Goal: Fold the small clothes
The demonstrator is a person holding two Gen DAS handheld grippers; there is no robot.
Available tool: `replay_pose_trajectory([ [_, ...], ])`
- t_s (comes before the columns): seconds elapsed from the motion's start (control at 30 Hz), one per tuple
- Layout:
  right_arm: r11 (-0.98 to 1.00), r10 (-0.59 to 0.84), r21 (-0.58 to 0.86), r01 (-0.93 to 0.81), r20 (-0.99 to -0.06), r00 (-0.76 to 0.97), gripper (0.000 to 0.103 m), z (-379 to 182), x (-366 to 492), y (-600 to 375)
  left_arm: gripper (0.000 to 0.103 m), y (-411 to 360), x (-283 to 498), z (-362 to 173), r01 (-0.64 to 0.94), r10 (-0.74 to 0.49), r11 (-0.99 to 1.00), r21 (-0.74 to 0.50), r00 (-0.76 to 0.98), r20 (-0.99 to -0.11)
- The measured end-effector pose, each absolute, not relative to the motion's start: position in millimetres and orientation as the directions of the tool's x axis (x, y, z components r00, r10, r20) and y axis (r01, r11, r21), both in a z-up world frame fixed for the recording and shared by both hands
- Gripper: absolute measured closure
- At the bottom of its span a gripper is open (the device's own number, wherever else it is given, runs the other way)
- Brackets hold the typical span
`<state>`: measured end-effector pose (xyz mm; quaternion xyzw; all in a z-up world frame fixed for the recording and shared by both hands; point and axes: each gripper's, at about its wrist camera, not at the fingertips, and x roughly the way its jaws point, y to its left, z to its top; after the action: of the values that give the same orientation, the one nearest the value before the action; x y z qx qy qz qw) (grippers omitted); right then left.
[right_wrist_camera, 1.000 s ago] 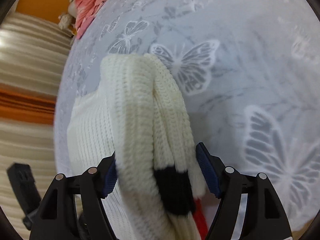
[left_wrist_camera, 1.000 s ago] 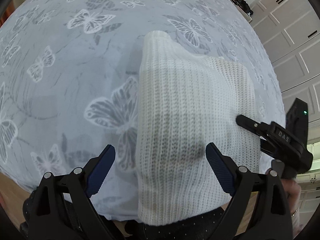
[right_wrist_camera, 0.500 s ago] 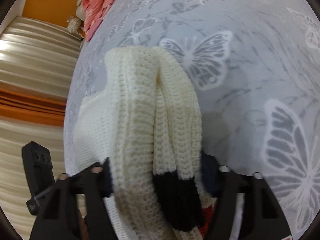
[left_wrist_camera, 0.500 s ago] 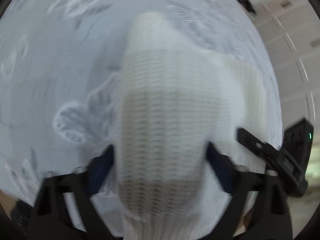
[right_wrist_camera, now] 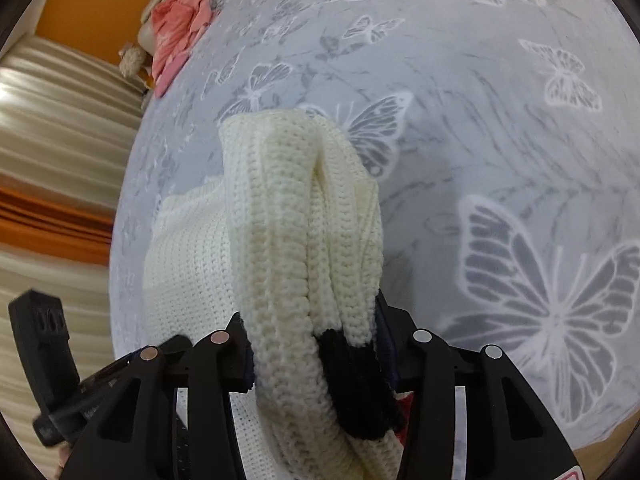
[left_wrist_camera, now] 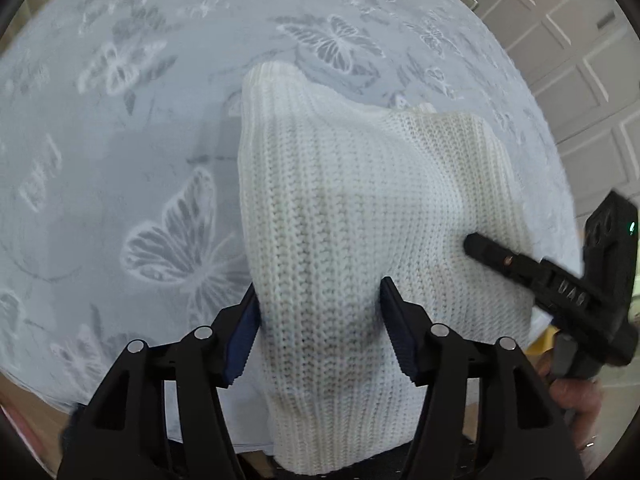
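A white knit sweater [left_wrist_camera: 360, 216] lies folded on the butterfly-print bedsheet [left_wrist_camera: 120, 120]. My left gripper [left_wrist_camera: 320, 320] is shut on the near part of the sweater, its blue pads pressed against the knit on both sides. My right gripper [right_wrist_camera: 316, 348] is shut on a thick bunched fold of the same sweater [right_wrist_camera: 296, 216], which has a black band and a bit of red near the jaws. The right gripper also shows at the sweater's right side in the left wrist view [left_wrist_camera: 552, 284].
A pink garment [right_wrist_camera: 180, 28] lies at the far edge of the bed [right_wrist_camera: 480, 80]. White cabinet doors [left_wrist_camera: 580, 60] stand beyond the bed on the right. Striped curtains [right_wrist_camera: 48, 140] hang on the left of the right wrist view.
Both grippers have closed from open onto the sweater. The left gripper moved forward over the knit as its jaws narrowed.
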<state>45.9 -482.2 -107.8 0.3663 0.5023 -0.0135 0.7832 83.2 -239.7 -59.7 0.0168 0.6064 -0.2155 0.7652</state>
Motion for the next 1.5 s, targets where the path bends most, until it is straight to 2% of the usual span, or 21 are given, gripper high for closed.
replay_pose_trajectory([
  [0.1, 0.737, 0.337, 0.549, 0.394, -0.804, 0.49, 0.046, -104.7, 44.9, -480.4, 0.044, -248.1, 73.9, -51.0, 0.405, -0.254, 0.903, -0.145, 0.229, -0.94],
  [0.23, 0.766, 0.279, 0.505, 0.398, -0.819, 0.502, 0.046, -84.5, 27.3, -481.9, 0.043, -248.2, 68.7, -43.0, 0.432, -0.238, 0.895, -0.112, 0.25, -0.938],
  [0.4, 0.787, 0.277, 0.506, 0.352, -0.801, 0.531, 0.044, -58.5, 1.4, -471.8, 0.043, -241.5, 63.9, -37.3, 0.426, -0.245, 0.897, -0.12, 0.253, -0.936],
  [0.6, 0.83, 0.277, 0.444, 0.336, -0.852, 0.444, 0.044, -72.5, -13.3, -448.6, 0.039, -233.1, 50.7, -33.6, 0.408, -0.244, 0.904, -0.128, 0.246, -0.938],
  [0.63, 0.831, 0.278, 0.441, 0.339, -0.858, 0.432, 0.047, -76.7, -14.8, -446.1, 0.037, -229.9, 48.5, -32.7, 0.403, -0.245, 0.906, -0.13, 0.248, -0.937],
  [0.67, 0.831, 0.281, 0.437, 0.345, -0.864, 0.418, 0.071, -81.3, -16.1, -442.9, 0.037, -225.3, 45.2, -31.3, 0.4, -0.25, 0.907, -0.135, 0.251, -0.935],
  [0.7, 0.832, 0.283, 0.432, 0.347, -0.869, 0.405, 0.082, -81.6, -14.0, -440.1, 0.037, -221.1, 42.7, -30.5, 0.398, -0.252, 0.907, -0.137, 0.251, -0.935],
  [0.8, 0.837, 0.323, 0.48, 0.263, -0.821, 0.47, 0.084, -47.1, -5.8, -423.4, 0.037, -202.7, 35.6, -25.8, 0.377, -0.253, 0.915, -0.144, 0.26, -0.932],
  [0.93, 0.817, 0.437, 0.575, 0.051, -0.673, 0.597, 0.085, 26.2, -1.3, -400.1, 0.033, -173.5, 29.7, -18.9, 0.318, -0.249, 0.935, -0.156, 0.278, -0.928],
  [0.97, 0.813, 0.439, 0.58, 0.043, -0.661, 0.609, 0.085, 29.7, -0.7, -404.2, 0.033, -167.3, 29.0, -18.8, 0.3, -0.245, 0.941, -0.158, 0.278, -0.929],
  [1.03, 0.837, 0.383, 0.537, 0.105, -0.712, 0.588, 0.085, 9.8, 2.6, -418.4, 0.033, -161.1, 27.5, -21.9, 0.282, -0.243, 0.945, -0.165, 0.267, -0.933],
  [1.1, 0.89, 0.233, 0.371, 0.264, -0.869, 0.437, 0.083, -57.7, 9.5, -443.6, 0.033, -160.1, 25.9, -26.1, 0.272, -0.241, 0.947, -0.171, 0.249, -0.938],
  [1.17, 0.841, 0.288, 0.407, 0.356, -0.895, 0.341, 0.08, -100.6, 4.8, -463.1, 0.032, -163.9, 21.4, -29.8, 0.28, -0.25, 0.943, -0.182, 0.231, -0.94],
  [1.23, 0.782, 0.338, 0.496, 0.378, -0.847, 0.411, 0.074, -96.7, -7.9, -473.0, 0.029, -168.9, 18.2, -32.1, 0.304, -0.249, 0.936, -0.177, 0.217, -0.944],
  [1.3, 0.789, 0.303, 0.493, 0.366, -0.831, 0.467, 0.056, -75.6, -15.0, -472.4, 0.029, -175.0, 13.4, -34.5, 0.331, -0.251, 0.928, -0.173, 0.209, -0.945],
  [1.43, 0.826, 0.284, 0.471, 0.311, -0.823, 0.492, 0.047, -50.4, 4.1, -468.8, 0.029, -191.7, 7.6, -42.2, 0.367, -0.26, 0.912, -0.182, 0.177, -0.949],
  [1.5, 0.848, 0.259, 0.438, 0.297, -0.834, 0.488, 0.038, -47.8, 27.9, -464.5, 0.029, -198.7, 6.2, -43.9, 0.377, -0.253, 0.91, -0.174, 0.172, -0.952],
])
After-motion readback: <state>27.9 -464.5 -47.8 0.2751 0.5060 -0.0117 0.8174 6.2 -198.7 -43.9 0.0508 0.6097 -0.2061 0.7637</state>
